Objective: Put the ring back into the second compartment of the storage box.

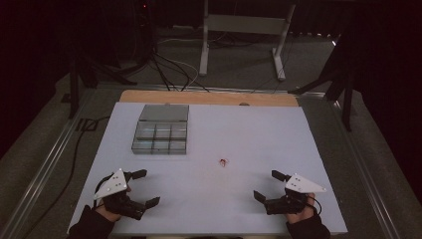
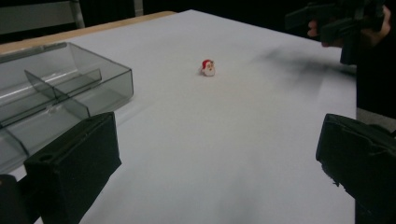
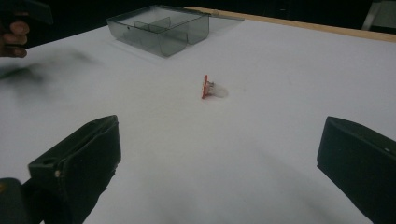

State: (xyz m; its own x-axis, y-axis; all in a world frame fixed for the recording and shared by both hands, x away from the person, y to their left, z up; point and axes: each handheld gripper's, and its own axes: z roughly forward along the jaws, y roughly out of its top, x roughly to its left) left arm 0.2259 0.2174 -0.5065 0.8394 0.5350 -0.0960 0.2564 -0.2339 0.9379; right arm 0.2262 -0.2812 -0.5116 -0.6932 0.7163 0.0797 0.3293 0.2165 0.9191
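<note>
The left claw [image 1: 144,188] is hovering low over the near left part of the desk [image 1: 249,129], its two black jaws standing wide apart with nothing between them. The right claw [image 1: 266,185] is sitting at the near right part, likewise spread wide and empty. Each one is being held by a hand coming in from the bottom edge of the high view, with a grey three-cornered plate on top.

A small Santa-head charm [image 1: 222,161], red and white, is lying on the white surface roughly midway between the two claws and a little farther out, well apart from both. In the left gripper view the charm [image 2: 208,67] is showing its red cap and white face; in the right gripper view it [image 3: 211,88] is showing side-on, with a thin red edge and a pale body.

A smoky clear plastic organiser box [image 1: 160,134] is resting on the far left part of the desk, its lid lying open behind it and its dividers splitting it into small compartments. The compartments that are showing look empty. The box [image 2: 56,93] is sitting just beyond the left claw's left jaw in the left gripper view, and in the right gripper view it [image 3: 161,28] is lying well beyond the charm.

A bare wooden strip [image 1: 209,97] is running along the desk's far edge.
</note>
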